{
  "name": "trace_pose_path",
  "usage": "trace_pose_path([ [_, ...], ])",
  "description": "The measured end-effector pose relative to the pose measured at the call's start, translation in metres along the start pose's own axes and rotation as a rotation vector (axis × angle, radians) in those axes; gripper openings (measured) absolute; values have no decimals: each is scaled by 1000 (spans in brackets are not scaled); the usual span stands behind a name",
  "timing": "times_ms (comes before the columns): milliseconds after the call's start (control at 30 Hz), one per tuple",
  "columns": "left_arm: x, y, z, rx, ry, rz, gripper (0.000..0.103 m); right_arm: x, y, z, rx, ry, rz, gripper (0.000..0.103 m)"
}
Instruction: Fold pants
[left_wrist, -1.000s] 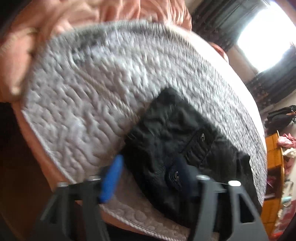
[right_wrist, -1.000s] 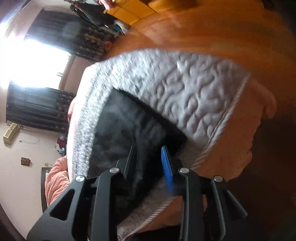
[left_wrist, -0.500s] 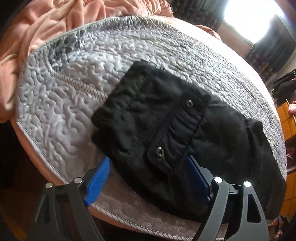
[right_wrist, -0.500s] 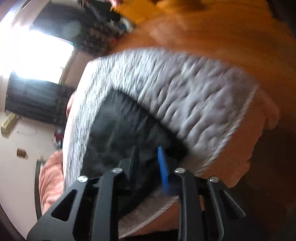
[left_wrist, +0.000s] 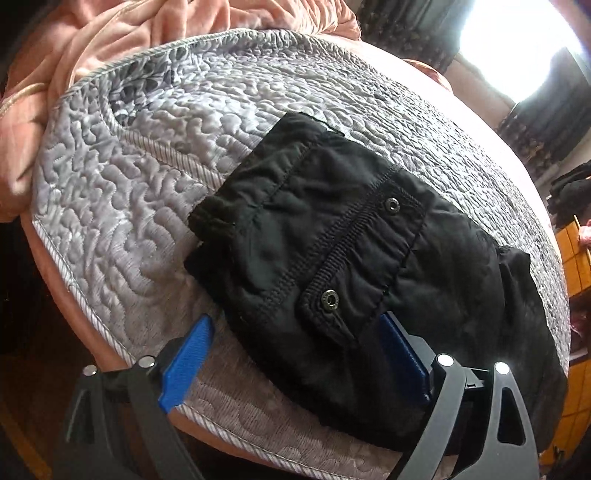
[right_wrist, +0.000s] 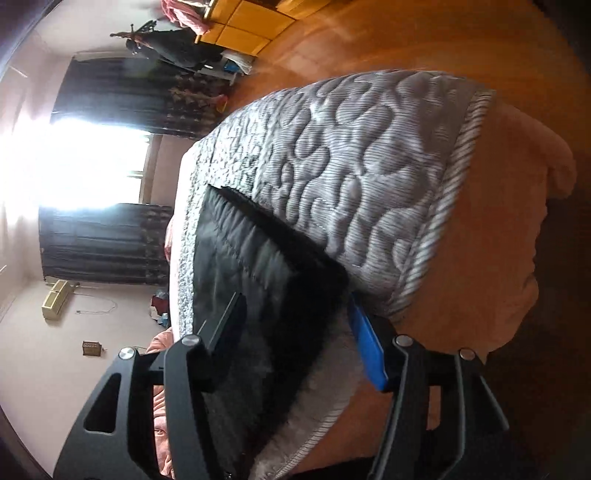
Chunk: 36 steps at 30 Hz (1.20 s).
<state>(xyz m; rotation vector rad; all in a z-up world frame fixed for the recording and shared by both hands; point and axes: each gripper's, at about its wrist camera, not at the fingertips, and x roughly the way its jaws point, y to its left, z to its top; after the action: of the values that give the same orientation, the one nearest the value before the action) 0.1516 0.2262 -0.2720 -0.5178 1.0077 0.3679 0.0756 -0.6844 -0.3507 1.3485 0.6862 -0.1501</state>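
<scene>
The black pants (left_wrist: 332, 236) lie folded into a compact bundle on the grey quilted bedspread (left_wrist: 155, 147), near its front edge. A flap with two snap buttons faces up. My left gripper (left_wrist: 295, 354) is open, its blue fingers (left_wrist: 188, 354) straddling the bundle's near edge without clamping it. In the right wrist view the pants (right_wrist: 258, 280) lie dark between the fingers of my right gripper (right_wrist: 295, 325), which is open around the fabric's end. Its right fingertip (right_wrist: 365, 343) is blue and rests on the quilt edge.
A rumpled pink blanket (left_wrist: 92, 44) lies at the far left of the bed. The quilt's corded edge (right_wrist: 454, 192) drops to a pink bed side and a wooden floor (right_wrist: 406, 44). A bright window with dark curtains (right_wrist: 92, 229) and yellow cabinets (left_wrist: 576, 258) stand beyond.
My left gripper has drawn back and steadied, so the whole folded bundle shows. My right gripper has opened wider around the end of the pants.
</scene>
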Motion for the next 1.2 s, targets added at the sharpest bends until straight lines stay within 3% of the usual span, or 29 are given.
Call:
trace_pose_path([
  [333,3,-5,3,-16,-24,-18,91,33,6,-12,-2,54,134,57],
  [367,4,-5,3,-16,-25,-17,91,36,2,-12,18,53,137,51],
  [433,5,-6,2,-23,-28,-19,91,35,1,-12,42,36,170,50],
  [500,5,-5,2,-34,-38,-18,91,34,10,-14,15,32,169,32],
  [567,3,-4,1,-50,-59,-15,91,30,17,-13,-4,27,163,22],
  [867,-5,-4,-11,-86,-149,3,91,0,106,-26,-202,-26,111,19],
  [1200,-6,3,-22,-93,-174,-11,92,-34,210,-81,-513,-94,29,19],
])
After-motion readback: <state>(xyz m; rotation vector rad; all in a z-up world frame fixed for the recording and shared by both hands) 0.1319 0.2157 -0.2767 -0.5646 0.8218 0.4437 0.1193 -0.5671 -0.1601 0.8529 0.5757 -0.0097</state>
